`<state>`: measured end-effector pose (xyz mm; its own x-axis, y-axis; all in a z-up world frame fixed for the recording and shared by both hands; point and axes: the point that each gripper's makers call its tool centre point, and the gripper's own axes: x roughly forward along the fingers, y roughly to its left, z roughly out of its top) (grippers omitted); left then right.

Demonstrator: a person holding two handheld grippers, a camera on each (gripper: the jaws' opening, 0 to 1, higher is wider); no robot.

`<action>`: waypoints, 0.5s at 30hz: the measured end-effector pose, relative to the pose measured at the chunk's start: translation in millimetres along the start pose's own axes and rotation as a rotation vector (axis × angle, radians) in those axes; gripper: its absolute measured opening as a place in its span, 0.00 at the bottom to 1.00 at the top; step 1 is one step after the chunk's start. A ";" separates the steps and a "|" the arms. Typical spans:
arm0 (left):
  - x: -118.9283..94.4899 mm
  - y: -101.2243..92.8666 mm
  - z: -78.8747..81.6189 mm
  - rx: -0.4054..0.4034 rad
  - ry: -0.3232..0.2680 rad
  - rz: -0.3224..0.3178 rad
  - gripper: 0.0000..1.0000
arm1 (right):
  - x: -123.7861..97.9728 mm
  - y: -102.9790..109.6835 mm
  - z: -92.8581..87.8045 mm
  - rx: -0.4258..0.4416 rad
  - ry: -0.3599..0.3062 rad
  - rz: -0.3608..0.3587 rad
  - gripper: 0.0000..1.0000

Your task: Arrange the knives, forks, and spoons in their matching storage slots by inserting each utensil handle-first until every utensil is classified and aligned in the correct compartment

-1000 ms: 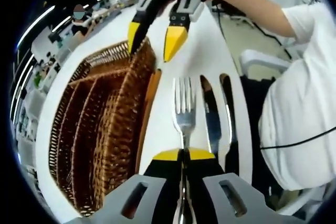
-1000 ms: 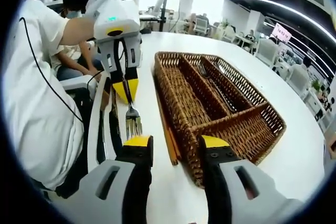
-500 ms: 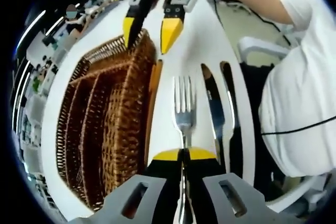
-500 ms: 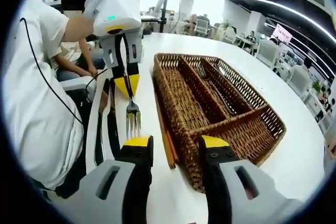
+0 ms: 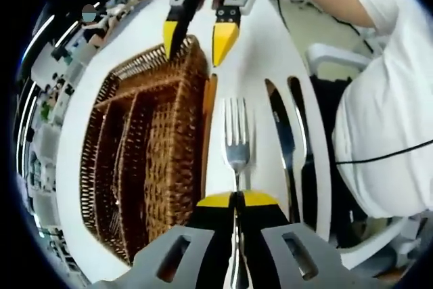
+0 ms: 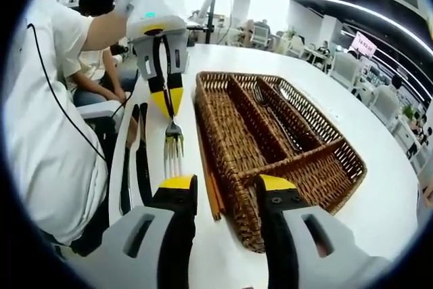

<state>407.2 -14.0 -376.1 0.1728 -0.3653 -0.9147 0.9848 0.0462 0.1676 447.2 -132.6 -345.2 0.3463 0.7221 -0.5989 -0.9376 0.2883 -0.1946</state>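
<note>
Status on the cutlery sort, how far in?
Early. Done: at least one utensil lies in the wicker tray. In hand: the left gripper is shut on a fork, held over the table. Left: two knives lying beside it; right gripper open.

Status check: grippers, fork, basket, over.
Left gripper shut on fork, right gripper open. Wicker basket beside. Two knives on table, clear of path.
</note>
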 end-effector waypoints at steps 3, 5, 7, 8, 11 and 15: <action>-3.4 2.9 0.5 0.000 0.000 -0.001 0.01 | 0.2 -0.6 1.5 -0.001 -0.002 0.000 0.36; -5.7 4.1 0.9 -0.001 0.000 -0.005 0.01 | 0.1 -1.2 2.9 -0.002 -0.004 0.003 0.37; -7.7 5.6 0.7 0.001 0.002 -0.008 0.01 | -0.3 -3.0 4.7 -0.002 -0.008 0.003 0.37; -8.4 6.8 0.2 0.002 0.006 -0.008 0.01 | -0.3 -3.1 5.1 -0.002 -0.009 0.004 0.37; -11.3 12.3 -0.6 0.002 0.012 -0.005 0.01 | 0.3 -4.1 6.4 -0.002 -0.011 0.006 0.37; -16.4 16.4 1.6 -0.001 0.006 -0.012 0.01 | 1.6 -6.8 8.0 0.001 -0.016 0.010 0.37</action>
<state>420.5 -8.8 -357.8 0.1608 -0.3604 -0.9188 0.9868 0.0423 0.1562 454.4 -128.3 -338.5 0.3370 0.7350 -0.5884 -0.9411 0.2813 -0.1876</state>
